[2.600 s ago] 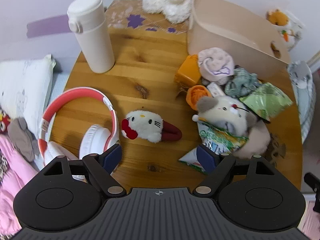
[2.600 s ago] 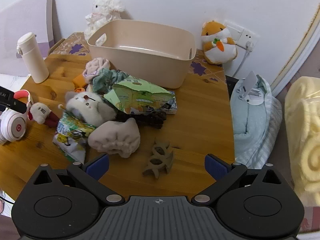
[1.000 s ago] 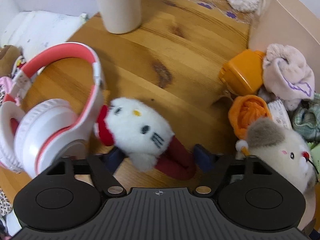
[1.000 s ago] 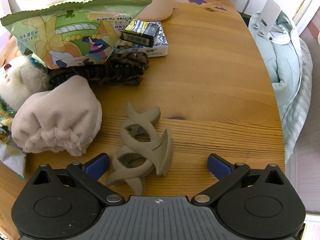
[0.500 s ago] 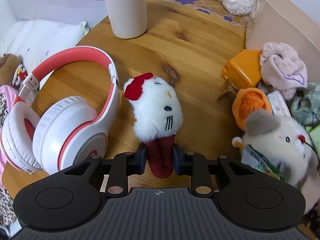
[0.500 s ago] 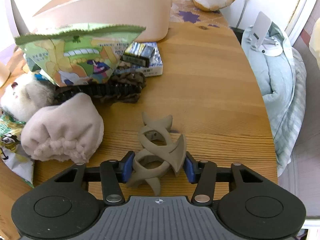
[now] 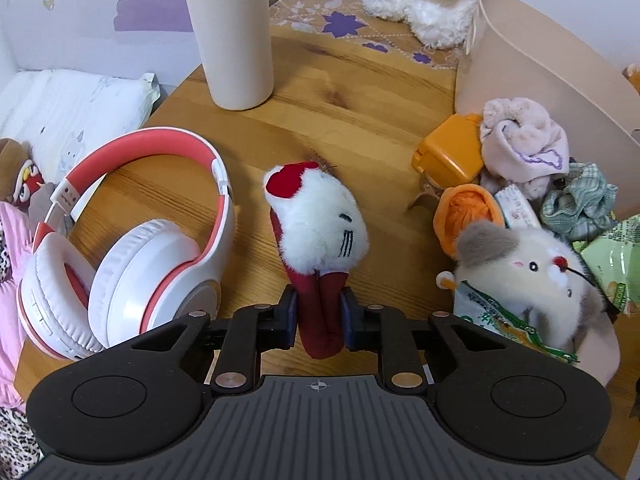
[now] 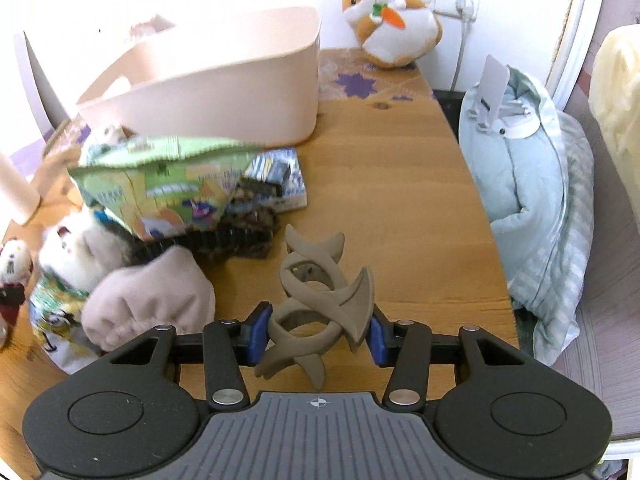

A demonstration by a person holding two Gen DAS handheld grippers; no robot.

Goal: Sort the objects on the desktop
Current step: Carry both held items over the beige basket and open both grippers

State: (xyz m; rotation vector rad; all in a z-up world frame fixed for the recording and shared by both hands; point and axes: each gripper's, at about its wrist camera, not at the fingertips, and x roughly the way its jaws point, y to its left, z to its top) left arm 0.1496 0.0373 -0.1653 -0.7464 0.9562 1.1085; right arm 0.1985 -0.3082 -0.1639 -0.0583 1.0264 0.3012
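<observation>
My left gripper is shut on the dark red body of a white Hello Kitty plush and holds it up off the wooden table. My right gripper is shut on a grey-brown hair claw clip, lifted above the table. A beige plastic basket stands at the back; it also shows in the left wrist view. The pile in front of it holds a white mouse plush, a green snack bag, a beige cloth cap and a black scrunchie.
White and red headphones lie left of the plush. A white flask stands at the back left. An orange box and a pink sock sit by the basket. A hamster plush sits at the back right. Blue bedding lies off the right edge.
Both grippers have risen further with their loads. The Hello Kitty plush now hangs above the table and the hair clip is higher, with the basket nearer in the right view.
</observation>
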